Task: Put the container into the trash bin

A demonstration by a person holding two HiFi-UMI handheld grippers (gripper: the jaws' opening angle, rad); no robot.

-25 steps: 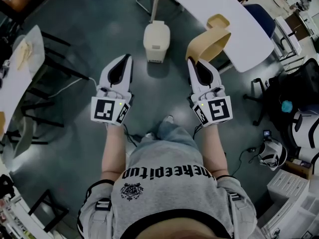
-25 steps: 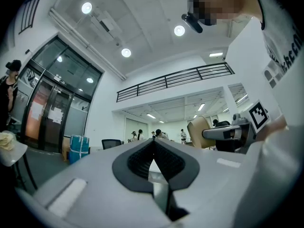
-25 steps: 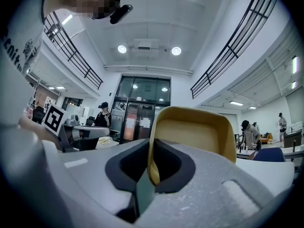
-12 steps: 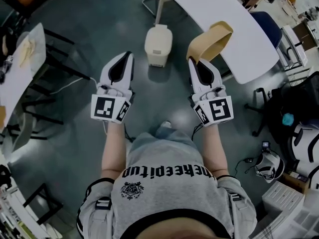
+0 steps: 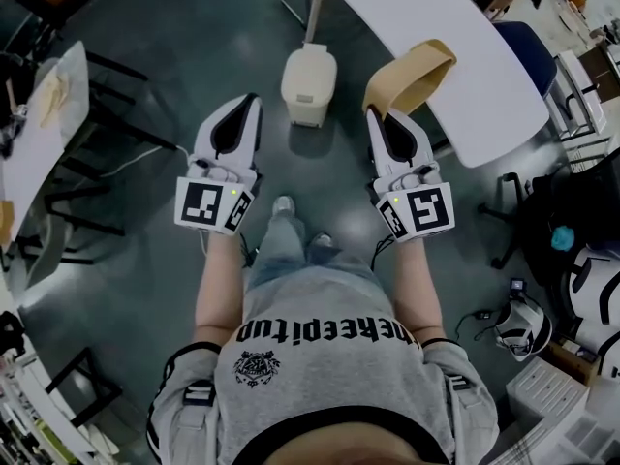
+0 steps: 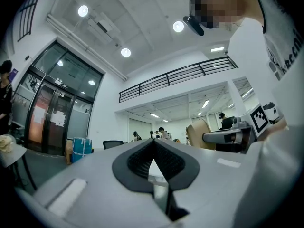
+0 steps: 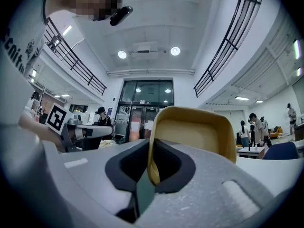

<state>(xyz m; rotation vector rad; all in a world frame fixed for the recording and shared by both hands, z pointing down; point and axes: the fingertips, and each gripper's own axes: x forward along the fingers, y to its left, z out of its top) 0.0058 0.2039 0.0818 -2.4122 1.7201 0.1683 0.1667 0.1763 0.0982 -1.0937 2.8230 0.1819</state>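
Floor (image 5: 184,27) between left gripper (image 5: 254,101) and right gripper (image 5: 370,114) is bare: open lane straight to the trash bin (image 5: 308,85). Bin lid looks shut. White table (image 5: 465,56) edge crowds the right side, its leg (image 5: 313,13) just behind the bin. The container (image 5: 412,76) in the right gripper overlaps that edge. On the left, dark chairs (image 5: 107,139) and a second table (image 5: 39,143) are well apart.

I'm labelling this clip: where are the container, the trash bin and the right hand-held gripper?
container (image 5: 412,77), head view, its tan side wall
trash bin (image 5: 309,74), head view, top of its lid
right hand-held gripper (image 5: 373,114), head view, midway between its fingertips
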